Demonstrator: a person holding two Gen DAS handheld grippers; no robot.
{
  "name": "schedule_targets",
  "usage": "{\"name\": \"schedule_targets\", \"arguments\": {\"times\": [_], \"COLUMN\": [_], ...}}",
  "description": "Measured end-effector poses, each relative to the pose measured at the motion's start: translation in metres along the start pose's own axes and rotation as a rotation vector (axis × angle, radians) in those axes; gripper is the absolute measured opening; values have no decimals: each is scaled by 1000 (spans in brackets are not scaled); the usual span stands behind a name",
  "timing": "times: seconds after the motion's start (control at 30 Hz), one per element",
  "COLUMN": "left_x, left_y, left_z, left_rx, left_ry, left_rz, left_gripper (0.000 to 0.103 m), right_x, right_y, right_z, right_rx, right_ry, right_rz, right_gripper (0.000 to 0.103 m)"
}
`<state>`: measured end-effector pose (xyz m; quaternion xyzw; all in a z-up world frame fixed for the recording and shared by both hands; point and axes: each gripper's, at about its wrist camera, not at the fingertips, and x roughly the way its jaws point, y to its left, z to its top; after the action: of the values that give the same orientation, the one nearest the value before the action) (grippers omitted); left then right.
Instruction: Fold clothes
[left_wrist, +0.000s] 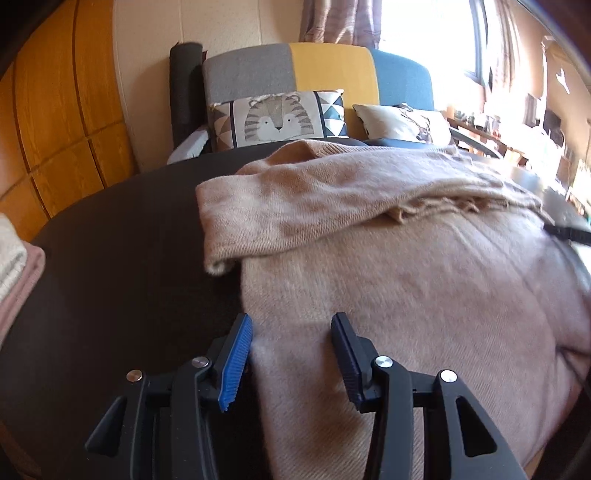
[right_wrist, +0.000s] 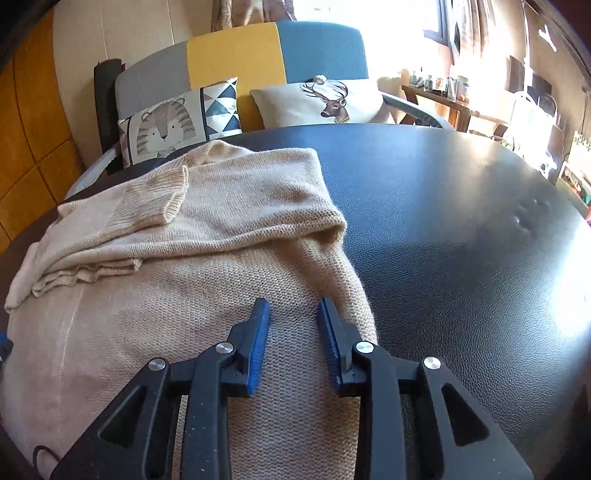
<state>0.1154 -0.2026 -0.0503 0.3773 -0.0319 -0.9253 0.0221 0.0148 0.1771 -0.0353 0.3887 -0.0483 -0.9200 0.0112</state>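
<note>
Dark leather-textured bench (right_wrist: 461, 229) fills the foreground, with a sofa (left_wrist: 317, 70) in grey, yellow and blue panels beyond its far edge and wood panelling (left_wrist: 55, 122) at the far left. At the left edge of the bench, folded fabric (left_wrist: 14, 266) in cream and pink is partly in frame. The left gripper (left_wrist: 291, 321) hovers low over the near left edge of the beige sweater (left_wrist: 406, 280), fingers set wide apart and holding nothing; the left finger lies over bare bench, the right over the knit. The sweater lies flat across the middle of the bench, both sleeves folded inward over its upper body. On the sofa, a tiger cushion (left_wrist: 277, 118) leans left of a deer cushion (right_wrist: 328, 99). The right gripper (right_wrist: 293, 306) sits over the near right edge of the sweater, fingers moderately apart and empty. Bare bench extends to the right edge.
</note>
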Motion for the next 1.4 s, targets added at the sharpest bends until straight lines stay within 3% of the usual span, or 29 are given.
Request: {"name": "schedule_targets", "arguments": {"times": [0.17, 0.3, 0.4, 0.5, 0.57, 0.7, 0.73, 0.83, 1.1, 1.13, 1.2, 1.27, 1.3, 1.33, 1.37, 1.4], "left_x": [5, -4, -31, -53, -49, -22, -16, -14, -12, -14, -25, -38, -43, -44, -45, -45], "left_y": [10, 12, 14, 11, -1, -29, -30, -22, -16, -13, -6, -3, -2, -3, -5, -9], "left_z": [0, 6, 9, 13, 15, 2, -4, -11, -10, -8, 0, 3, 5, 7, 7, 7], "left_rx": [-10, -24, -75, -112, -69, 74, 78, 58, 56, 41, -6, -42, -58, -65, -60, -48], "left_ry": [19, 33, -82, -190, -170, -44, -22, -19, -10, -7, -31, -90, -106, -109, -104, -95], "left_rz": [-22, -27, -58, -124, -156, -101, -97, -124, -135, -147, -183, -203, -211, -227, -248, -262], "left_gripper": [52, 48, 48, 48, 48, 48, 49, 51, 51, 49, 41, 20, 15, 8, 4, 3], "right_x": [0, -10, -41, -53, -55, -46, -46, -46, -47, -48, -56, -62, -64, -65, -66, -68], "right_y": [0, -6, -15, -8, -5, 1, 1, -3, -4, -3, -2, 3, 10, 16, 23, 29], "right_z": [1, 7, 6, -1, -9, -29, -33, -39, -41, -39, -34, -31, -31, -32, -32, -32], "right_rx": [-5, 52, 123, 43, -2, -62, -77, -104, -114, -107, -51, -31, -54, -77, -100, -123], "right_ry": [7, 46, -4, 56, 92, 137, 125, 83, 49, 59, 60, 63, 67, 71, 76, 80], "right_rz": [-11, 37, 189, 170, 180, 116, 96, 47, 23, 23, 103, 164, 175, 186, 196, 207], "right_gripper": [31, 31, 31, 31, 31, 30, 25, 25, 25, 28, 28, 28, 28, 25, 12, 9]}}
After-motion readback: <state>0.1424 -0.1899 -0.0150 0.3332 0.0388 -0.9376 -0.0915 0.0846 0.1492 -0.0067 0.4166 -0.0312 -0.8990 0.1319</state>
